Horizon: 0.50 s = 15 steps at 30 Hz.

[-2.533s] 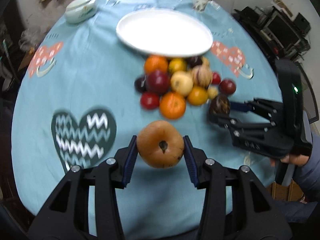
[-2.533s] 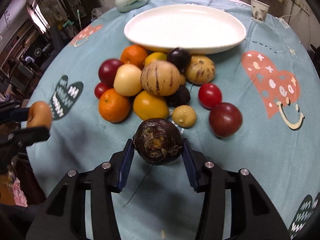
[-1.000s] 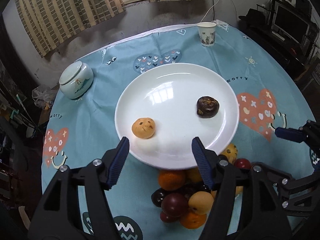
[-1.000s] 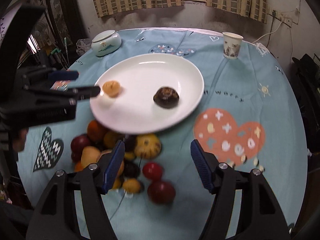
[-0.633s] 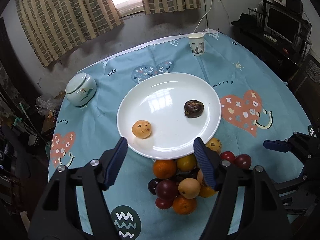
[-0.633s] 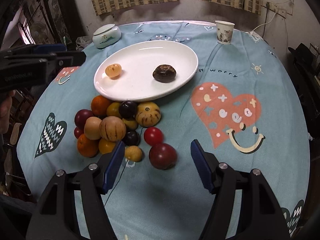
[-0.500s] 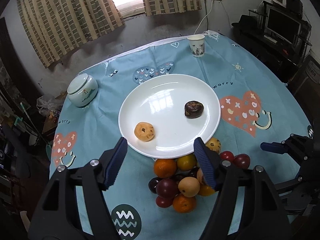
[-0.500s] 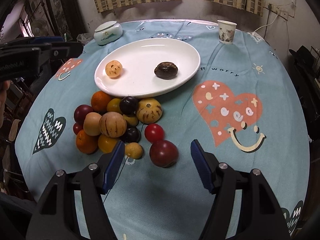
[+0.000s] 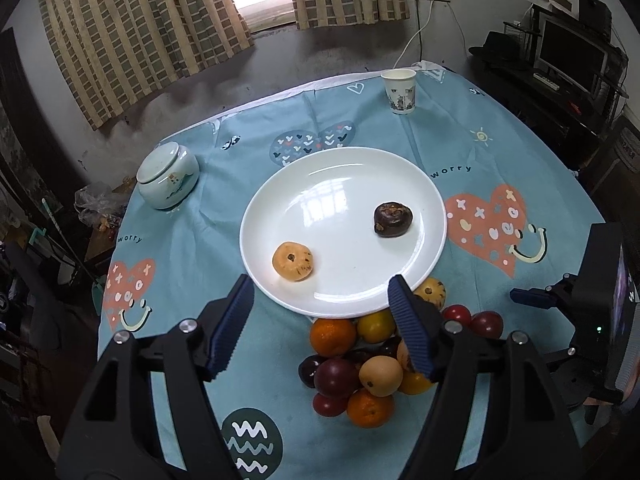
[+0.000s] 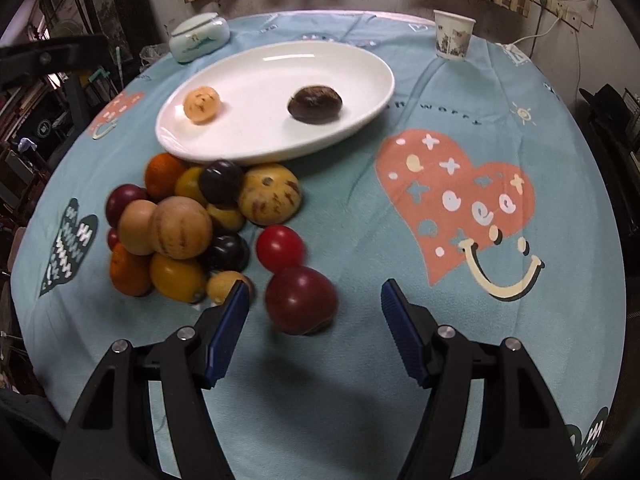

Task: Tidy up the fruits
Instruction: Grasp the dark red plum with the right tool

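A white plate (image 9: 344, 184) (image 10: 256, 76) holds a tan round fruit (image 9: 292, 261) (image 10: 202, 104) and a dark brown fruit (image 9: 393, 219) (image 10: 315, 104). A pile of fruits (image 9: 360, 356) (image 10: 180, 220) lies on the cloth just in front of the plate: oranges, plums, yellow and striped ones. My left gripper (image 9: 322, 320) is open and empty, high above the plate's near rim. My right gripper (image 10: 316, 314) is open and empty, low over the table, with a dark red plum (image 10: 300, 300) between its fingers, nearer the left one. The right gripper also shows in the left wrist view (image 9: 532, 298).
A round table with a light blue patterned cloth (image 9: 500, 184) (image 10: 460, 140). A lidded ceramic jar (image 9: 167, 176) (image 10: 199, 37) stands at the far left, a paper cup (image 9: 398, 90) (image 10: 453, 38) at the far right. Furniture and a monitor (image 9: 572, 54) stand beyond the table.
Both grippers let their fruits go onto the plate and drew back open. My right gripper has since dropped lower and closer to the dark red plum. The tan fruit rolled slightly.
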Motion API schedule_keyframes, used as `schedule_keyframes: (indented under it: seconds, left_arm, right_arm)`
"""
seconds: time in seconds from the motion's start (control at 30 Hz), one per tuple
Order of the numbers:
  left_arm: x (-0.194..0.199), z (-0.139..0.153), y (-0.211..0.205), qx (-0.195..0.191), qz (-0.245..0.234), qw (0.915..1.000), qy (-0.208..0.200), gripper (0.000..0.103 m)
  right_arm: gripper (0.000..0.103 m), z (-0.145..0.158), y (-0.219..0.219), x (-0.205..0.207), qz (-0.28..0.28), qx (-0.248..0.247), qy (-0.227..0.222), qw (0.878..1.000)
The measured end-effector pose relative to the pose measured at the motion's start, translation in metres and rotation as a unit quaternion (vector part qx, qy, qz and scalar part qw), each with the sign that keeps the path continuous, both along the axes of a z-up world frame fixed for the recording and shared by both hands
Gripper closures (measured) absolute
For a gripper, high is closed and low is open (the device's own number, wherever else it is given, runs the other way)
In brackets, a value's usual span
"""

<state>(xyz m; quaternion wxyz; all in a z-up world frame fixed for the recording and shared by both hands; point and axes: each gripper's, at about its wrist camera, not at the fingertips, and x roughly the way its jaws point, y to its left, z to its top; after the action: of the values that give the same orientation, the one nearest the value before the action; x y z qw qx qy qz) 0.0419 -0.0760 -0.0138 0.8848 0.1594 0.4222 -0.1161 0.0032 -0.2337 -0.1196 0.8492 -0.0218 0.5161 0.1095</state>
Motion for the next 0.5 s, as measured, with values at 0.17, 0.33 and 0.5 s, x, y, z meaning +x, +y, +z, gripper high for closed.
schedule_keyframes:
  seconds: [0.17, 0.33, 0.5]
  left_arm:
    - [0.002, -0.002, -0.001, 0.001, 0.001, 1.0, 0.004, 0.031]
    - [0.006, -0.005, 0.01, -0.007, 0.013, 0.9998, 0.012, 0.031]
    - [-0.001, -0.02, 0.043, -0.048, 0.029, 0.9977, 0.038, 0.031]
  right_arm:
    - [0.034, -0.012, 0.002, 0.01, 0.012, -0.006, 0.01, 1.0]
    - [0.053, -0.018, 0.009, 0.016, 0.043, -0.001, 0.024, 0.999]
    - [0.064, -0.012, 0.013, 0.009, 0.068, 0.008, 0.032, 0.997]
